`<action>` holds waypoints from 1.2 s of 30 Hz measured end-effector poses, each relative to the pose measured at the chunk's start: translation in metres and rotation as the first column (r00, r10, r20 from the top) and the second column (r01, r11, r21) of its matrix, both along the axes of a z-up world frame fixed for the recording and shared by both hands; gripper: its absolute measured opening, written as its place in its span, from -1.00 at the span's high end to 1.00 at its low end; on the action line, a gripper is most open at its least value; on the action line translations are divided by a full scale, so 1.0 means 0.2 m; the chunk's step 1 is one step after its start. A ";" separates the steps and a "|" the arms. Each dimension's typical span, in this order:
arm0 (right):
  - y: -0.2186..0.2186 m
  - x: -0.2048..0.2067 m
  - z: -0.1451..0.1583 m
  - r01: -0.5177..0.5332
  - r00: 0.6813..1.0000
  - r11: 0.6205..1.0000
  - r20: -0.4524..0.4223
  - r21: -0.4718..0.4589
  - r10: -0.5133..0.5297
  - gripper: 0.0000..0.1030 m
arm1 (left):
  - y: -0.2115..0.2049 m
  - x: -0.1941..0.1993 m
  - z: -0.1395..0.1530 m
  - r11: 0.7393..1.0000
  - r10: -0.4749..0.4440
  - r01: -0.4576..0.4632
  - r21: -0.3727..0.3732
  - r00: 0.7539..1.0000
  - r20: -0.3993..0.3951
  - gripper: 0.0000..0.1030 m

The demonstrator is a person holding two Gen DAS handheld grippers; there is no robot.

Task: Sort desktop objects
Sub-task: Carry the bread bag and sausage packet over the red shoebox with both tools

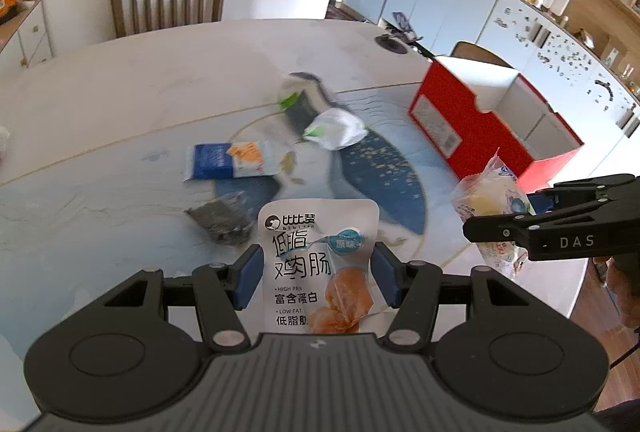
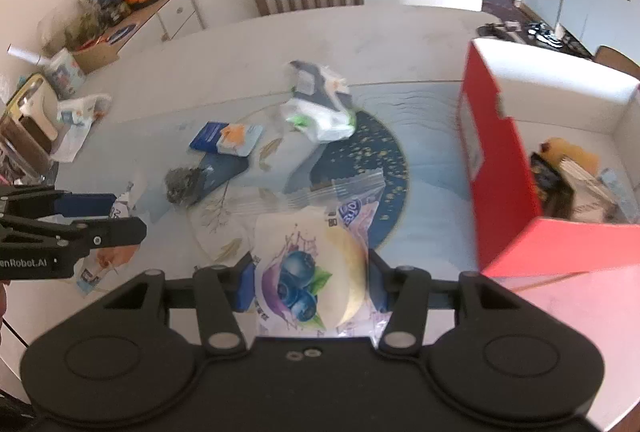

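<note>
- The white sausage pouch (image 1: 316, 264) has its lower end hidden behind the left gripper's body.
- The blueberry bun packet (image 2: 316, 272) is likewise cut off below by the right gripper's housing.
- The pale wrappers (image 2: 320, 103) heaped mid-table are smeared with blur; their print cannot be read.
- The dark crumpled packet (image 1: 224, 220) is too blurred to identify.
- Inside the red box (image 2: 500, 167), the contents (image 2: 560, 167) are partly screened by its near wall.
- A person's arm (image 1: 624, 284) is cut by the picture's right edge.
</note>
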State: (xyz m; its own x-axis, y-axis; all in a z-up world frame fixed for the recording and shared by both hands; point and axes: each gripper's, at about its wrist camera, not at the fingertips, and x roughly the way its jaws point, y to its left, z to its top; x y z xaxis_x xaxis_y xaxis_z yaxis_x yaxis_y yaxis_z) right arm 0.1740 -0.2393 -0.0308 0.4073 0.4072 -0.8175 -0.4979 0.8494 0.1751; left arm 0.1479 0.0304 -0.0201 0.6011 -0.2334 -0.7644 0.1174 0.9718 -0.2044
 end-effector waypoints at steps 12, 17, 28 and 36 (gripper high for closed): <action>-0.19 -0.04 0.13 0.093 0.995 0.995 0.033 0.036 -0.094 -0.01 | -0.22 0.01 0.19 0.998 -0.056 0.056 -0.013 0.997 0.055 -0.12; -0.26 -0.03 0.19 0.123 0.991 0.991 0.056 0.054 -0.126 -0.01 | -0.30 0.04 0.25 0.997 -0.068 0.070 -0.018 0.995 0.075 -0.12; -0.44 0.04 0.27 0.160 0.982 0.985 0.091 0.072 -0.166 -0.01 | -0.53 0.16 0.32 0.989 -0.132 0.138 -0.046 0.984 0.117 -0.12; -0.60 0.11 0.28 0.185 0.977 0.980 0.095 0.077 -0.192 -0.01 | -0.71 0.27 0.32 0.984 -0.167 0.174 -0.043 0.978 0.124 -0.12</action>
